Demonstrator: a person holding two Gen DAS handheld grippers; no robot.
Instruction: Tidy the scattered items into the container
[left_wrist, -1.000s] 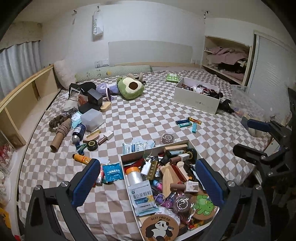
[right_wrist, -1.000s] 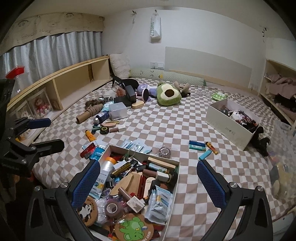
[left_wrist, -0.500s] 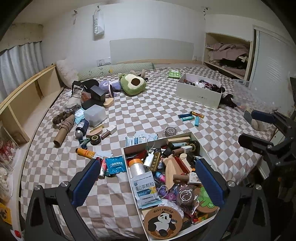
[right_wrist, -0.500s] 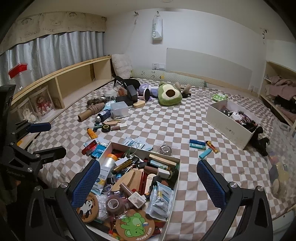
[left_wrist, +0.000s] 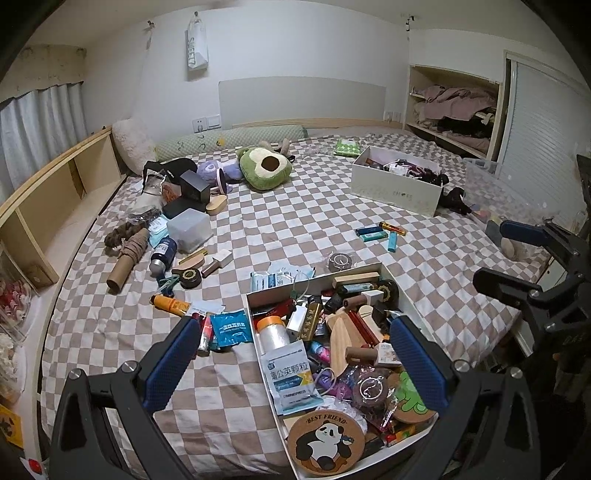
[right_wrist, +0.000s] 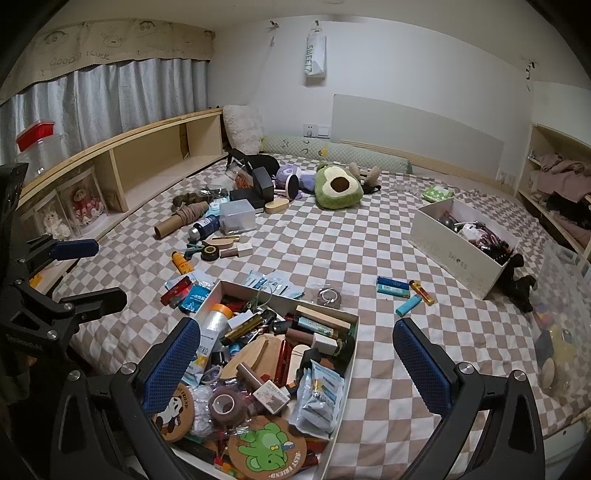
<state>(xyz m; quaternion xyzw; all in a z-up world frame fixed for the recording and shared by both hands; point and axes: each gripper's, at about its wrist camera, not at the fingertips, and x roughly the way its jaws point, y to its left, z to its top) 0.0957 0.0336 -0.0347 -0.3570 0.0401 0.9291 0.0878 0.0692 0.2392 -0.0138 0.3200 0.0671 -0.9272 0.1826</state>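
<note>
A white open box (left_wrist: 317, 277) packed with small items sits on the checked bed near its front edge. My left gripper (left_wrist: 295, 363) hovers open above its near end, nothing between the blue pads. My right gripper (right_wrist: 297, 367) is also open and empty over the same box (right_wrist: 350, 354). Each gripper shows in the other's view: the right one (left_wrist: 506, 254) at the right edge, the left one (right_wrist: 88, 273) at the left edge. Loose on the bed lie several lighters (left_wrist: 380, 232), a blue packet (left_wrist: 231, 326), an orange tube (left_wrist: 170, 303) and a bagged tape roll (left_wrist: 340, 261).
More clutter lies far left: a cardboard tube (left_wrist: 123, 264), a clear plastic box (left_wrist: 188, 229), a black box (left_wrist: 194, 186). An avocado plush (left_wrist: 264, 168) is at the back, a second white box (left_wrist: 395, 188) at the right. A wooden shelf (right_wrist: 147, 162) lines the left side.
Both views have shifted slightly, as if the grippers rose and drew back a little. Both stay open. Nothing on the bed has moved.
</note>
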